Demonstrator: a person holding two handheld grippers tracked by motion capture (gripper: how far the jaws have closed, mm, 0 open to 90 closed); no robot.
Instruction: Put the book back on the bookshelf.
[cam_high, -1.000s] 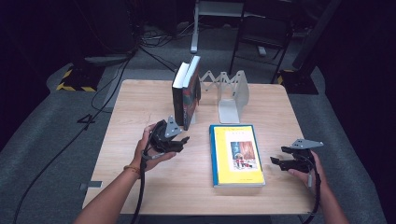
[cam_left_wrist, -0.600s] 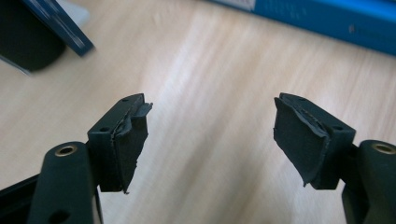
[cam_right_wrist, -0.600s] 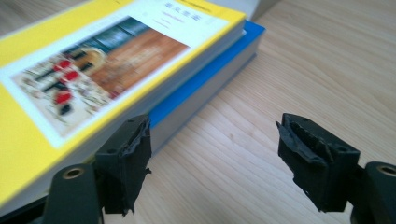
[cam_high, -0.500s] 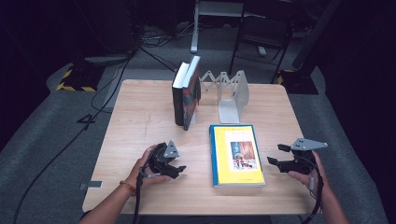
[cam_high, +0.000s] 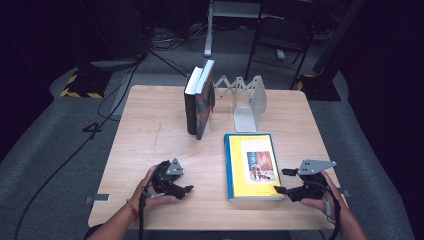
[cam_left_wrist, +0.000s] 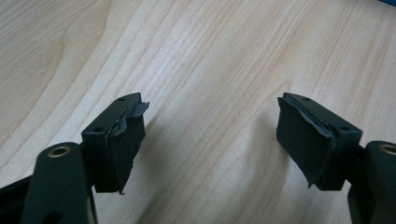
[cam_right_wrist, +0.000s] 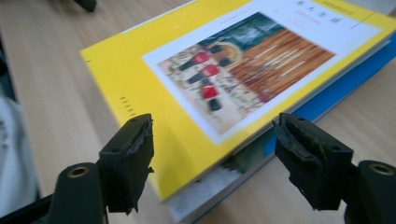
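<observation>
1. Right now your right gripper (cam_high: 286, 181) hovers just beside the near right corner of the yellow book (cam_high: 252, 165), which lies flat on the table (cam_high: 150, 145) in front of the white bookend (cam_high: 247, 102). Its jaws stand apart, with nothing pressed between them.
2. From the right gripper view, the book's near corner (cam_right_wrist: 187, 177) sits between the open jaws but the pads do not touch it. Judge this as the approach to a grasp, not a grip yet.
3. Bring the jaws level with the book's edge, so one pad goes above the cover and one below. The lower one likely needs to slide under the blue back cover, so come in low along the table.
4. Bite well past the corner. A shallow pinch on the cover alone could let the pages fan open.
5. Your left gripper (cam_high: 186, 184) rests low over bare table near the front edge, well apart from the book. Its jaws have just been opening and stand apart, empty.
6. Use the left one to steady the book's far side if it slides.
7. Mind the two upright books (cam_high: 199, 100) leaning by the bookend; a knock could tip them.
</observation>
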